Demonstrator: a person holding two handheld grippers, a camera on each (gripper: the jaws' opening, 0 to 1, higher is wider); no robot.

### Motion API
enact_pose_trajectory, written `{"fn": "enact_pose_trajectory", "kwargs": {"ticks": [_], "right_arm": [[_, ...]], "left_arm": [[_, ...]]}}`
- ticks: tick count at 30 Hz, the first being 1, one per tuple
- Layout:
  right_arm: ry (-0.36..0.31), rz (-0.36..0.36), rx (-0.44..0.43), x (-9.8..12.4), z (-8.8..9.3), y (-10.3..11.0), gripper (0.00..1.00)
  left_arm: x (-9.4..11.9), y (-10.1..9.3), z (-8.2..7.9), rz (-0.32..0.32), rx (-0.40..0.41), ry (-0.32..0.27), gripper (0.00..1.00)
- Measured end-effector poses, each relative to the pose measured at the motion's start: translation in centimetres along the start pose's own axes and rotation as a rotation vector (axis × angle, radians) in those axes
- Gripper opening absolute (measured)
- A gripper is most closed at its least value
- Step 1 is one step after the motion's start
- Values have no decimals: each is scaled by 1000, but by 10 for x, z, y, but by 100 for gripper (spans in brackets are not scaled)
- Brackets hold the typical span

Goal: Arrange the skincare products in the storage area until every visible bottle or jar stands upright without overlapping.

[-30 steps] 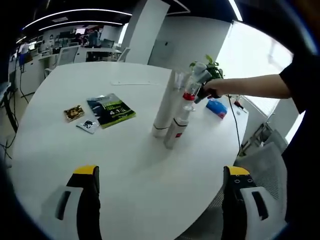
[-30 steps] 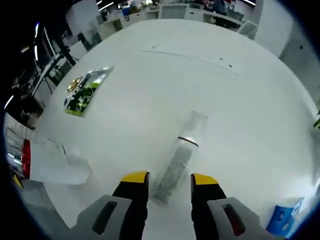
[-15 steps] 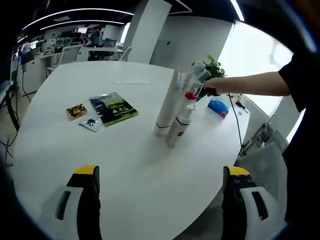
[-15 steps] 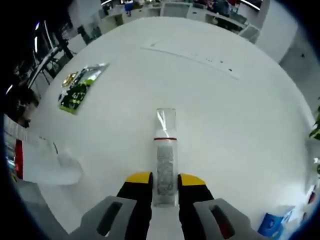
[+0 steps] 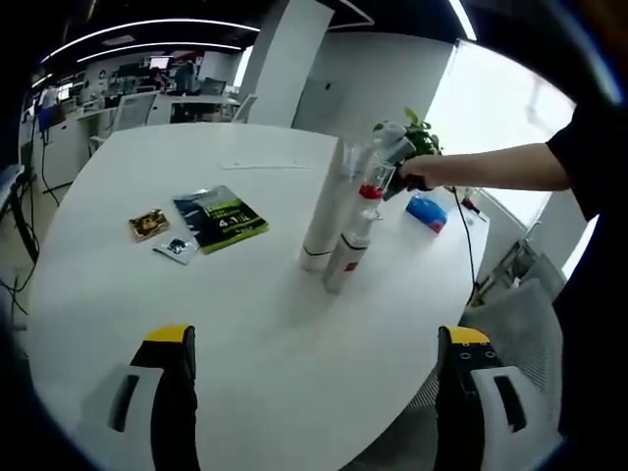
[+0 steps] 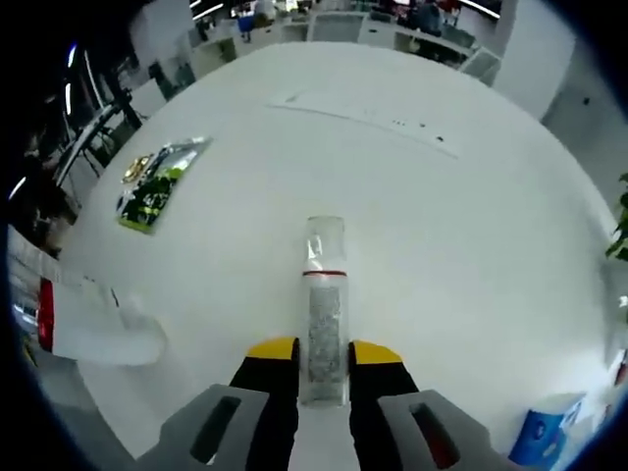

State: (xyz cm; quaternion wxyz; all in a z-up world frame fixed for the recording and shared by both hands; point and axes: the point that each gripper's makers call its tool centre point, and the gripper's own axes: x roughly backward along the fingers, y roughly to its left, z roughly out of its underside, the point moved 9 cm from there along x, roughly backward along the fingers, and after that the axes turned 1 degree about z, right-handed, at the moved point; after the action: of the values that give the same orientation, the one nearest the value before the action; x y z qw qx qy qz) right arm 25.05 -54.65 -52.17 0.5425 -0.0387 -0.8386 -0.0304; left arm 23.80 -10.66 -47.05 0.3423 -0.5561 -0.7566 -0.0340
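Observation:
Two tall bottles stand close together in the middle of the white table (image 5: 196,314): a pale tube (image 5: 324,211) and a white bottle with a red band (image 5: 351,245). My right gripper (image 5: 392,155) reaches their tops from the right. In the right gripper view it (image 6: 324,358) is shut on a clear bottle (image 6: 324,304) with a red band, its clear cap pointing away toward the table. A white bottle with a red end (image 6: 93,334) lies just left of it. My left gripper (image 5: 314,392) hangs wide open over the near table edge, holding nothing.
A green packet (image 5: 221,214), a gold sachet (image 5: 145,224) and a small dark sachet (image 5: 175,248) lie left of the bottles. A blue box (image 5: 424,211) and a plant (image 5: 417,132) sit at the far right. A person's arm (image 5: 491,169) reaches in from the right.
My right gripper's jaws have closed on the clear bottle, which went from slanted to straight between them. The left gripper has stayed put and open.

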Motion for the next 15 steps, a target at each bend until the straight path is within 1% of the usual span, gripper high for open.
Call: {"fn": "enact_pose_trajectory", "kwargs": {"ticks": [6, 9, 12, 15], "right_arm": [[-29, -15, -25, 6, 6, -1, 10], [-50, -24, -53, 12, 12, -2, 10], [-66, -29, -67, 21, 18, 1, 10], [-78, -33, -69, 23, 19, -3, 10]], "left_arm": [[0, -5, -2, 6, -10, -8, 95], [0, -9, -3, 12, -17, -10, 95], [3, -8, -2, 11, -19, -10, 95], [5, -10, 0, 12, -16, -13, 95]]}}
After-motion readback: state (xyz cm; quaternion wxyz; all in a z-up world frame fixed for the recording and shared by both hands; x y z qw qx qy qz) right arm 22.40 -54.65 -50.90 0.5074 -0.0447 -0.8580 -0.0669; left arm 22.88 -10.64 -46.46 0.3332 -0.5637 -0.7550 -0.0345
